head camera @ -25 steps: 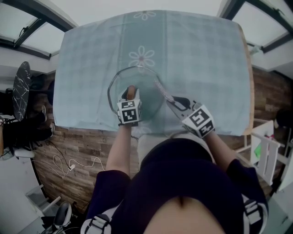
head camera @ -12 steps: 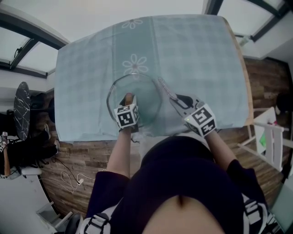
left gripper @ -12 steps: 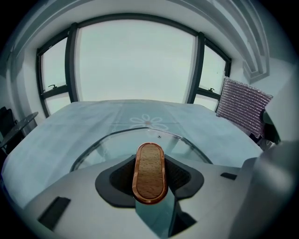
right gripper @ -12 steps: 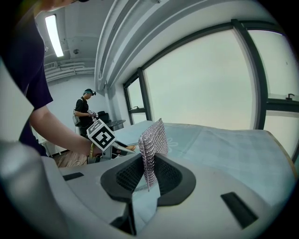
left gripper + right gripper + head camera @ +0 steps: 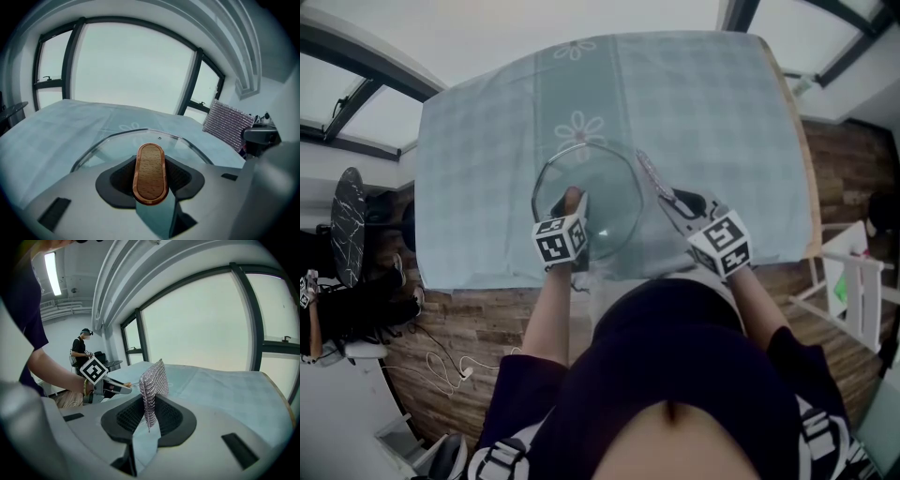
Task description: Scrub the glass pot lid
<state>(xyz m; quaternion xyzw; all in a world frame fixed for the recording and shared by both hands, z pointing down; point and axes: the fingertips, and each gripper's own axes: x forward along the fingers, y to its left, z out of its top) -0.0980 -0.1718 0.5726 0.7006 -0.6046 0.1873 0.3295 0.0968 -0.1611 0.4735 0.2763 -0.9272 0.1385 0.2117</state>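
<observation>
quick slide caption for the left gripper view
Left gripper clamps the wooden handle of the glass pot lid over a pale blue tablecloth, metal mesh scrubber at right.

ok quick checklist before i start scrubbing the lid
1. Is the left claw clamped on the wooden handle: ok.
2. Is the right claw clamped on the mesh scrubber: ok.
3. Does the scrubber stick out past the claw, free to wipe: ok.
4. Is the scrubber touching the glass lid: cannot tell; it is by the lid's right rim.
5. Is the lid over the tablecloth, inside its near edge: ok.
</observation>
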